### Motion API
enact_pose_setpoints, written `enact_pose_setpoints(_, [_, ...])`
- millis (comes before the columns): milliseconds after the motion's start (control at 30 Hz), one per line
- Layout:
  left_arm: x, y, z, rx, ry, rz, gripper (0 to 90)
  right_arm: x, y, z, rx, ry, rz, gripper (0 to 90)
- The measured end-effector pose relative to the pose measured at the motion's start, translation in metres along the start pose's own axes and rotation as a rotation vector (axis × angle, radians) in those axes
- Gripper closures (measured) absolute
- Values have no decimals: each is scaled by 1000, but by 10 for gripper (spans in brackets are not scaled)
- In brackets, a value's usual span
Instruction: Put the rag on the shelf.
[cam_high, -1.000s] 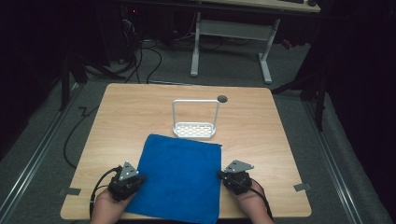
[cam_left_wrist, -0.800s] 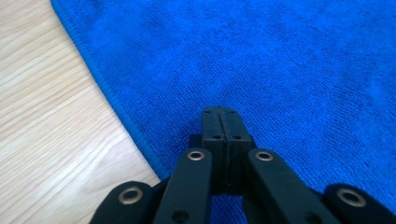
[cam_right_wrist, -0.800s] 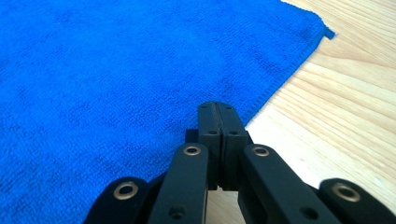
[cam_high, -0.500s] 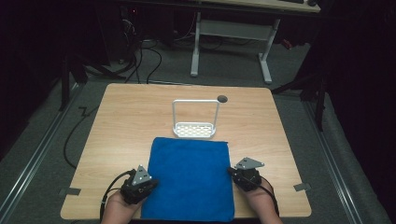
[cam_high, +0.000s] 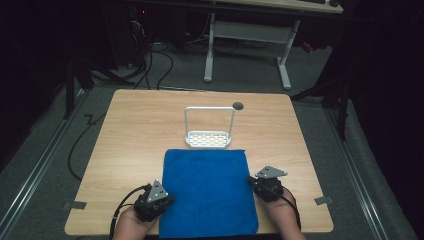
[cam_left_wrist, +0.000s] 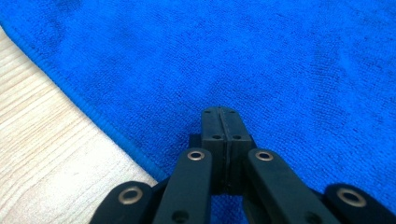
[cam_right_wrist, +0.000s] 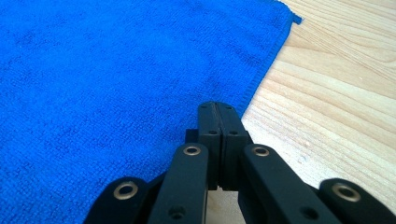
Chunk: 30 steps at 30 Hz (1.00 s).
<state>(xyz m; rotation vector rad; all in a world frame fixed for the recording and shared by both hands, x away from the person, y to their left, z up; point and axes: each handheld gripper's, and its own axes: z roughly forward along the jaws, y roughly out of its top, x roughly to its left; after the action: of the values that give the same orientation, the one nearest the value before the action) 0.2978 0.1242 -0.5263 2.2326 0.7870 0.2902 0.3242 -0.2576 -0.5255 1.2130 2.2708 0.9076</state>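
a blue cloth (cam_high: 208, 192) is spread flat on the wooden table (cam_high: 130, 135), its near edge at the table's near edge and its far edge just short of a white wire rack (cam_high: 209, 131) standing behind it. a small dark hole (cam_high: 238, 105) is seen in the tabletop beyond the rack.

the left gripper (cam_left_wrist: 219, 116) is placed over the cloth's left edge near its near corner, and in the left gripper view its jaws are seen pressed fully together, tips over the blue pile just inside the hem. no fold of cloth can be made out between them, so whether any fabric is pinched cannot be told. the right gripper (cam_right_wrist: 218, 112) is set at the cloth's right edge, about halfway along it, jaws likewise closed tight, tips lying right at the hem where cloth meets wood; again a hold on the cloth cannot be confirmed.

the step in hand is judged to be the laying out or squaring of the cloth before the rack. for a next move, a sure hold on each edge would be called for, with both sides shifted evenly so that no wrinkle is raised.
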Motion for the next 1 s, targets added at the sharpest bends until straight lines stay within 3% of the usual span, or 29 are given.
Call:
enact_pose_setpoints(467, [4,1,2,-13,1,-13,898,1,0,0,-2,-4,0,900])
enact_pose_setpoints(600, [5,0,-1,-31,19,-13,845,0,0,-4,-40,14,25,850])
enact_pose_setpoints(733, [18,0,-6,-85,57,-78,787,-3,2,-9,-93,16,57,791])
enact_pose_setpoints(867, [33,2,-5,-115,101,-133,734,-4,1,-8,-95,12,59,754])
enact_pose_setpoints(1000, [46,5,-1,-157,115,-189,688,-6,0,-8,-102,16,68,718])
